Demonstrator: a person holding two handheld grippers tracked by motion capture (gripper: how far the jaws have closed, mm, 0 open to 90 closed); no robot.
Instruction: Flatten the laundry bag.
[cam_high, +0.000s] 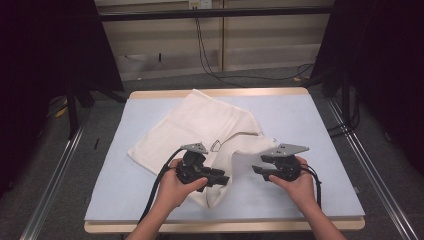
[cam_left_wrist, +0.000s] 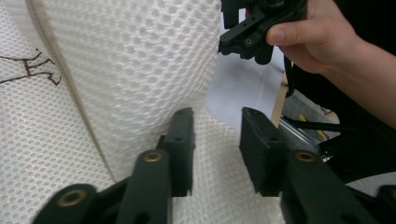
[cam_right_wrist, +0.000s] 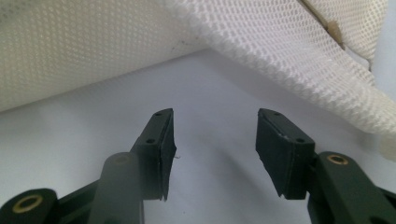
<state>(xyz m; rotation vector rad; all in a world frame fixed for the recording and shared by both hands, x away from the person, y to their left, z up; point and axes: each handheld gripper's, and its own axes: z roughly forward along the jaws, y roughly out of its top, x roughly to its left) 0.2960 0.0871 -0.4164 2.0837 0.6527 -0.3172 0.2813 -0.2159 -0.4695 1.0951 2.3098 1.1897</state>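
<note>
Lying rumpled on the desk (cam_high: 310, 130), the white mesh cloth (cam_high: 200, 125) waits to be folded, with the left hand-held gripper (cam_high: 223, 178) released just over its near edge and the right hand-held gripper (cam_high: 257, 170) released beside the cloth, holding nothing.

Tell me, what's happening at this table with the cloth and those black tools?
A person is working on a white mesh cloth that lies rumpled on a pale blue table, with a hand-held gripper in each hand. The left gripper sits over the cloth's near end, its fingers apart above the fabric and not pinching it. The right gripper hovers over bare table just beside the cloth's edge, fingers open with nothing between them. Nothing is gripped at this moment.
</note>
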